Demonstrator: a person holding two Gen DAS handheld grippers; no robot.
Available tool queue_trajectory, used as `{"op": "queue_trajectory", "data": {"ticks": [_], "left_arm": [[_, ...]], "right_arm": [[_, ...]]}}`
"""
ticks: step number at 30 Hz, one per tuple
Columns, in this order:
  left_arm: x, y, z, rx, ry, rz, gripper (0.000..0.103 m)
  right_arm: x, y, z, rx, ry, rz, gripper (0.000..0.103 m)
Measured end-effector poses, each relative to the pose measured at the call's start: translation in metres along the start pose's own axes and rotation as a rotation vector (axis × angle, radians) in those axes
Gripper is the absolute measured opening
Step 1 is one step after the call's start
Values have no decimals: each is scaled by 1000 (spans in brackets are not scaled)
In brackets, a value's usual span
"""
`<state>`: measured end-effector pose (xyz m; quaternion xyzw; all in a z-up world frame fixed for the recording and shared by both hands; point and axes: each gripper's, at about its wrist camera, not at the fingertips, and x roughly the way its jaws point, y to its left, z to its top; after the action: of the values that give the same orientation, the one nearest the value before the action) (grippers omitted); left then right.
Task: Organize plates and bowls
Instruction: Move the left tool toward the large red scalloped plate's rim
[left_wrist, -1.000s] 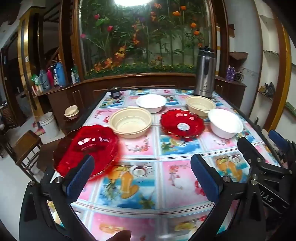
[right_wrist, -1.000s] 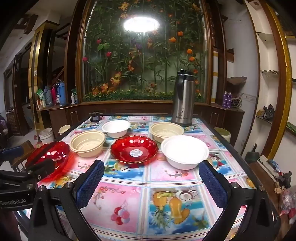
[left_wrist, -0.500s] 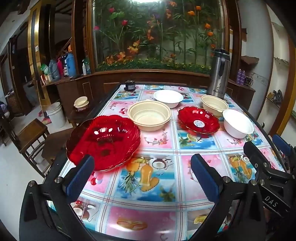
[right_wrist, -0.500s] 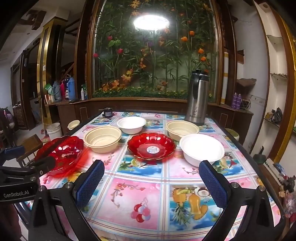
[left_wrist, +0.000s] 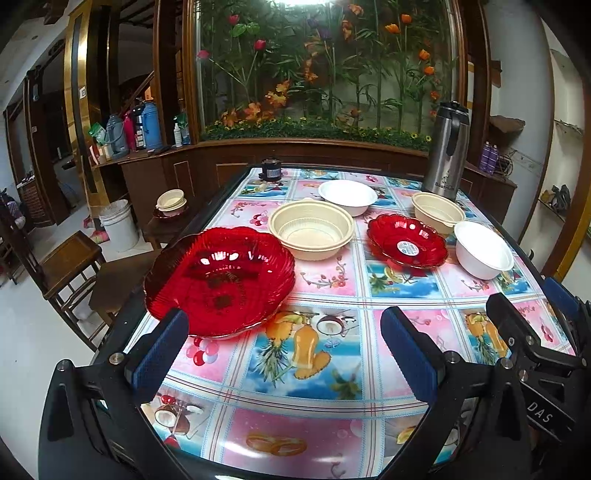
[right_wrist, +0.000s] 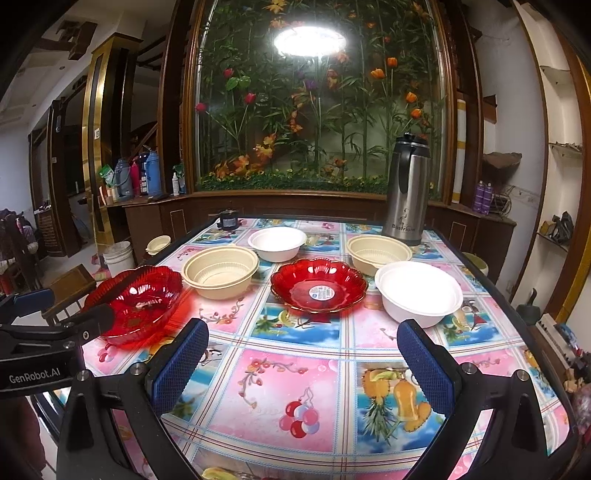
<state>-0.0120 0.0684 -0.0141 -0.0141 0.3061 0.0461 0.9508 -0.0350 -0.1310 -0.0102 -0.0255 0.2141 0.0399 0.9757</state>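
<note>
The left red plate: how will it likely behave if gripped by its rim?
The left red plate looks like glossy thin plastic, so probably light and slippery. It overhangs the table edge, so a push may tip it off. Its fluted rim probably flexes slightly.

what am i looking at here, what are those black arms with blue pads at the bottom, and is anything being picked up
Those are not robot arms. A person holds a two-finger gripper in each hand, and a fisheye camera on each gripper looks forward along its fingers. One picture comes from the left gripper, the other from the right gripper; each also glimpses the other at its edge. The blue pads are the fingertips. Both grippers are open and hold nothing.

Ahead is a table with a fruit-patterned cloth. On it lie two red plates, two cream bowls and two white bowls, plus a steel flask at the back. The left gripper is closest to the larger red plate near the table's left edge.
</note>
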Motion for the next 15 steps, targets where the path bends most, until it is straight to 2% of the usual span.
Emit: {"op": "queue_trajectory", "data": {"ticks": [15], "left_arm": [[10, 8, -5, -10, 26, 29, 103]], "right_arm": [[11, 4, -9, 14, 37, 25, 103]]}}
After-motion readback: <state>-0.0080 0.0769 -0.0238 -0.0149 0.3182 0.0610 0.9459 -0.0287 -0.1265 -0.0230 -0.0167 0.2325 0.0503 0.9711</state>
